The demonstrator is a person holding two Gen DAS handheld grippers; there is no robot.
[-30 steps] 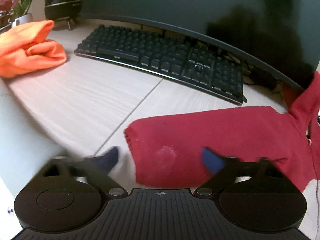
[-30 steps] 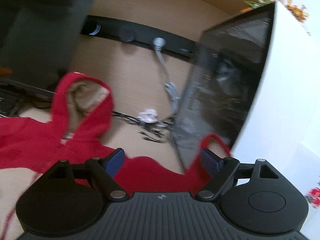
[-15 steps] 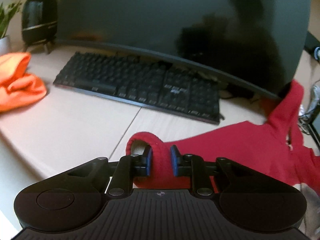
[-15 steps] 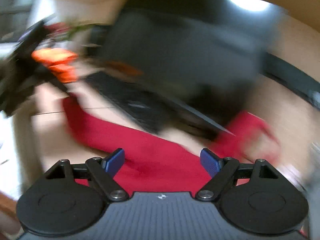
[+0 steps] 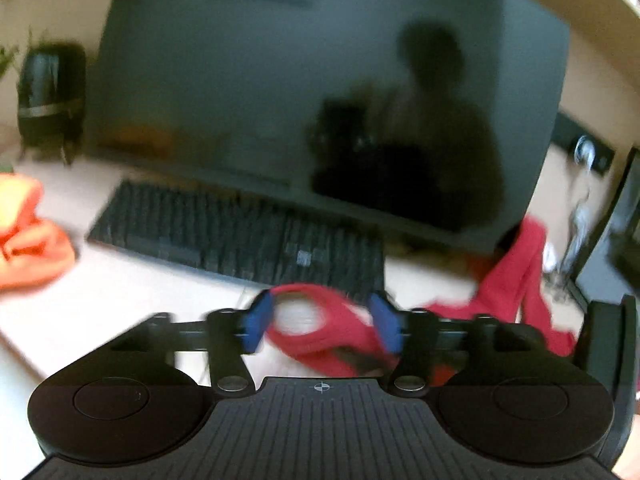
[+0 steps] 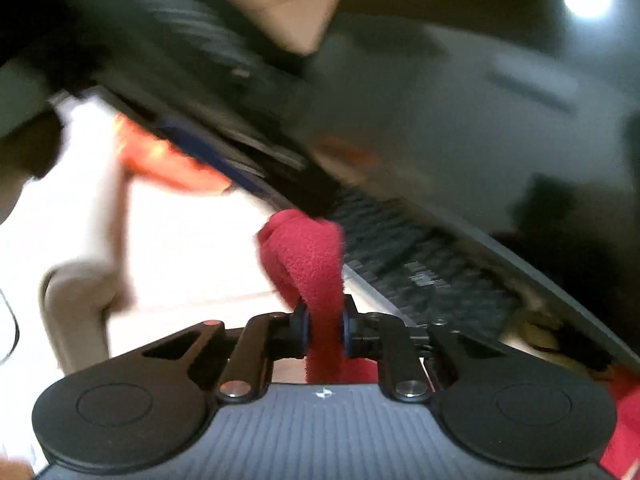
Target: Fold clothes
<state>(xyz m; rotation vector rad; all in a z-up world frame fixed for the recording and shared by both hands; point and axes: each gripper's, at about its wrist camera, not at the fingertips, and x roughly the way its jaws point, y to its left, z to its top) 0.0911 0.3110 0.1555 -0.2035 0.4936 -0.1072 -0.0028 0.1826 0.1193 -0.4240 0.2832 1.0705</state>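
Note:
A red hoodie (image 5: 516, 280) lies on the pale desk (image 5: 120, 312), its hood near the monitor's right end. The looped sleeve cuff (image 5: 320, 320) sits between the spread blue fingertips of my left gripper (image 5: 320, 324), which is open; the view is blurred and I cannot tell whether the pads touch it. In the right wrist view my right gripper (image 6: 324, 332) is shut on a strip of the red sleeve (image 6: 308, 252), which stands up bunched in front of the jaws above the desk.
A black keyboard (image 5: 224, 236) lies just beyond the cuff, below a large dark monitor (image 5: 280, 80). An orange cloth (image 5: 28, 248) sits at the left, a black speaker (image 5: 52, 96) behind it. A dark computer case (image 5: 624, 220) and cables stand at the right.
My left gripper, shut on the cuff half a second ago, has opened. My right gripper swung left and closed on the red sleeve, now raised off the desk.

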